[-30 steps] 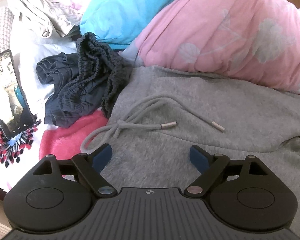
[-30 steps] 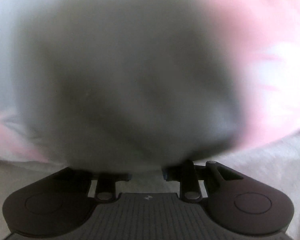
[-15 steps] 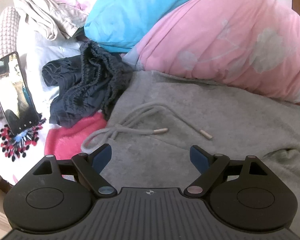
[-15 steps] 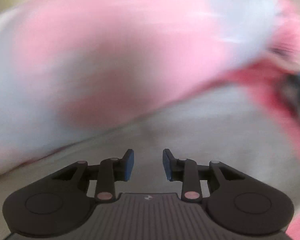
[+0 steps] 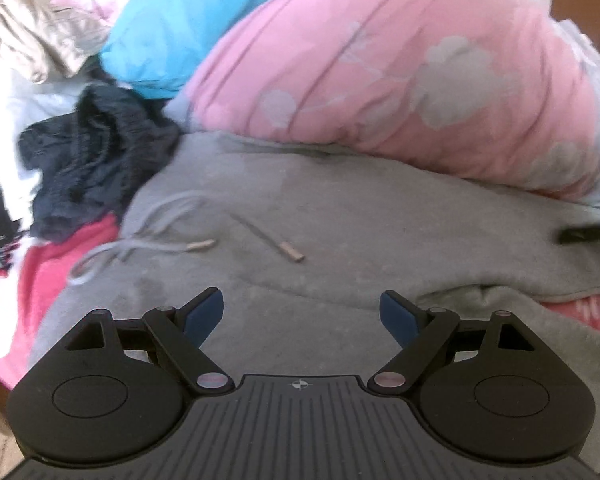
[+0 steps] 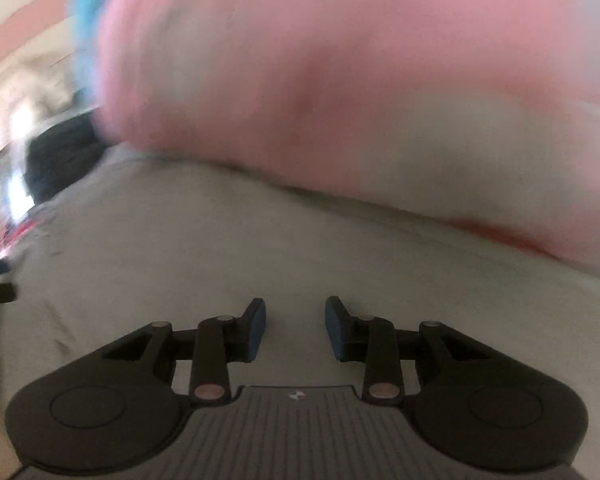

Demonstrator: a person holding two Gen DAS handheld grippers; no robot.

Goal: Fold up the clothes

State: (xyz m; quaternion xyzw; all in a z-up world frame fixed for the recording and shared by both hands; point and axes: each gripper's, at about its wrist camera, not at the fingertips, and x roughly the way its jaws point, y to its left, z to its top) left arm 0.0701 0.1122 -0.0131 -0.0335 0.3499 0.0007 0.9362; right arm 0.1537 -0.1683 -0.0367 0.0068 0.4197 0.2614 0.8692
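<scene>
Across bed: grey sweatpants (image 5: 340,216), waistband leftward

A home bedroom: a plump pink floral duvet (image 5: 400,80) heaps at 12 o'clock, a blue cartoon-print pillow (image 5: 180,28) at 11. Loose laundry covers the bed: grey drawstring sweatpants (image 5: 340,232) at centre, dark shorts (image 5: 92,152) and crumpled beige clothing (image 5: 28,40) toward 10.

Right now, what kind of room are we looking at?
Probably a bedroom, with laundry on a bed: a puffy pink quilt, grey sweatpants spread out with their drawstring showing, and a heap of unfolded clothes.
</scene>
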